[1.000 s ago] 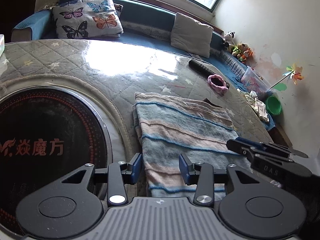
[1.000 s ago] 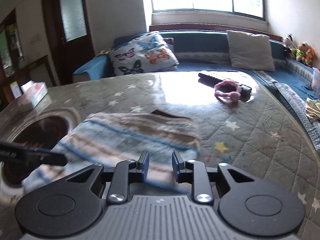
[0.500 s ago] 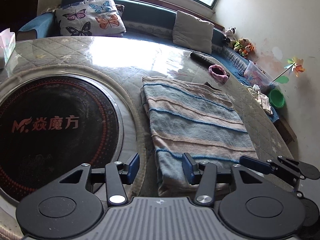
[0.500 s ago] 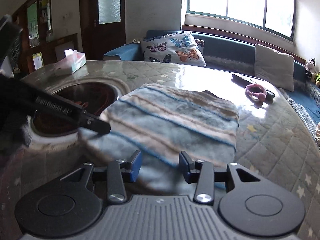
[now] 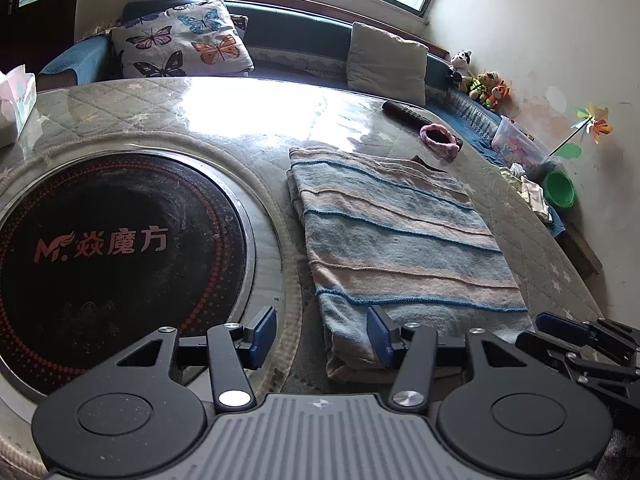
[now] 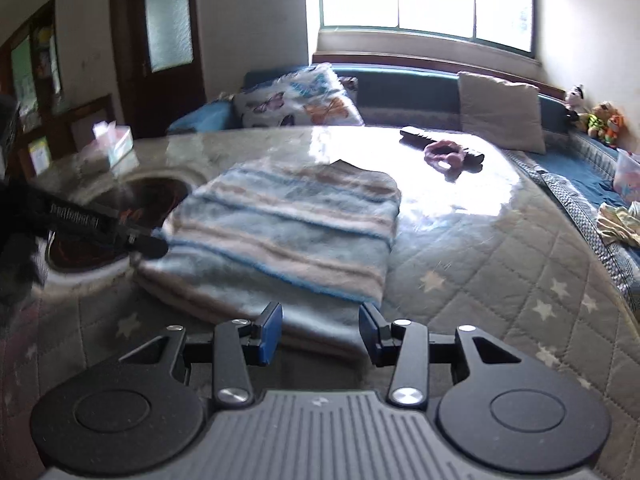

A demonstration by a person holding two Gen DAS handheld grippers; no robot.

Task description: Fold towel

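A folded striped towel (image 5: pixel 396 236), blue and beige, lies flat on the quilted table cover (image 5: pixel 120 108). My left gripper (image 5: pixel 322 336) is open at the towel's near left corner, with nothing between its blue pads. The right gripper's fingers (image 5: pixel 580 340) show at the towel's near right corner in the left wrist view. In the right wrist view the towel (image 6: pixel 288 232) lies just ahead of my right gripper (image 6: pixel 320 332), which is open and empty. The left gripper's finger (image 6: pixel 104 224) reaches in from the left beside the towel's edge.
A round black hotplate (image 5: pixel 108 240) with red lettering is set into the table left of the towel. A remote (image 5: pixel 404 114) and a pink hair band (image 5: pixel 438 136) lie beyond it. A tissue box (image 5: pixel 16 100) stands far left. Sofa cushions (image 5: pixel 180 40) line the back.
Both grippers have drawn back from the towel toward its near edge and opened wider. The towel stays folded flat on the table.
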